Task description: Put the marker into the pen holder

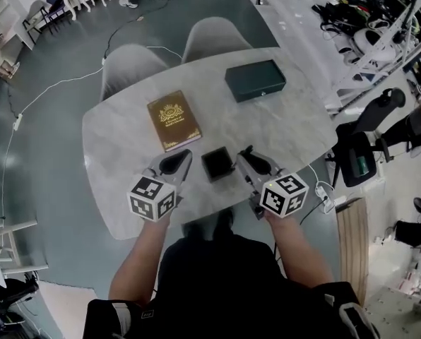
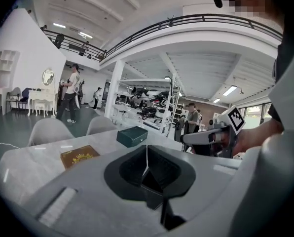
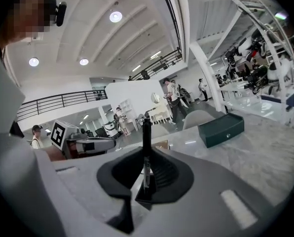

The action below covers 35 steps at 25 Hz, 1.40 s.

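A black square pen holder stands on the marble table, near its front edge, between my two grippers. My right gripper is just right of the holder, shut on a black marker. The marker stands upright out of the closed jaws in the right gripper view; in the head view it is barely visible. My left gripper is just left of the holder, its jaws closed together with nothing in them. Both hover at about the holder's height.
A brown book with a gold emblem lies behind the left gripper. A dark green box sits at the back right. Two grey chairs stand at the far side. People walk in the hall behind.
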{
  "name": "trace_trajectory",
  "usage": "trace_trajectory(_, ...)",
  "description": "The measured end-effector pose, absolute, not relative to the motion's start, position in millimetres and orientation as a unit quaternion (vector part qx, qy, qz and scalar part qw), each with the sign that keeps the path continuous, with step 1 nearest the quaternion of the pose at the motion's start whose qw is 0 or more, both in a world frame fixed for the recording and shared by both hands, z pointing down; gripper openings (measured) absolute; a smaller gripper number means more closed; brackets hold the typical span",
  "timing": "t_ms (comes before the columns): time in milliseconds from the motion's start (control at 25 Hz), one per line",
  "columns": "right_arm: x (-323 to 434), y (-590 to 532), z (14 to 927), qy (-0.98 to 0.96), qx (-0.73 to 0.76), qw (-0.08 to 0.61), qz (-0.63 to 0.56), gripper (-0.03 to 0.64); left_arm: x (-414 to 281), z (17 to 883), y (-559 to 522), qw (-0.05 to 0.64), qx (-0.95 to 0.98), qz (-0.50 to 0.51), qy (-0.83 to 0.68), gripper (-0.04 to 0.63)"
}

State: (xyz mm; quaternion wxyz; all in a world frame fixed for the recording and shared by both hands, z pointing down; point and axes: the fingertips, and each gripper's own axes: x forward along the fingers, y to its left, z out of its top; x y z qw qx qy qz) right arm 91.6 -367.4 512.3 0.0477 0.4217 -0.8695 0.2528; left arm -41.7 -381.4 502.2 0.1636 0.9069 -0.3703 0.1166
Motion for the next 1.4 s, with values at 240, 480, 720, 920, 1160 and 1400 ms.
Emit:
trace_trajectory(240,67.2,-377.8,538.5,-0.840,0.456,0.077,0.285,0.046,-63.7,513.7,-375.8,0.174,0.917,0.110,-0.342,0.017)
trace_trajectory(480,47.9,-364.3,548.7,-0.821,0.483,0.095,0.289,0.046,-84.1,518.7,-355.6,0.175,0.925,0.110,-0.320,0.017)
trace_trajectory(720,47.0,-384.1,559.1,-0.811,0.502,0.106,0.281,0.046,-90.8,518.9,-363.6,0.174,0.925,0.104,-0.320,0.017)
trace_trajectory(920,47.5,-404.5,577.8,-0.809,0.498,0.125,0.287,0.047,-89.4,522.6,-375.5,0.182,0.921,0.105,-0.328,0.017)
trace_trajectory(1160,53.0,-415.8,608.4,-0.794,0.496,0.182,0.299,0.048,-85.0,526.5,-383.9,0.188,0.919,0.110,-0.330,0.017)
trace_trajectory(1400,57.8,-419.9,622.2,-0.786,0.492,0.199,0.318,0.049,-83.1,529.1,-391.9,0.195,0.915,0.111,-0.335,0.015)
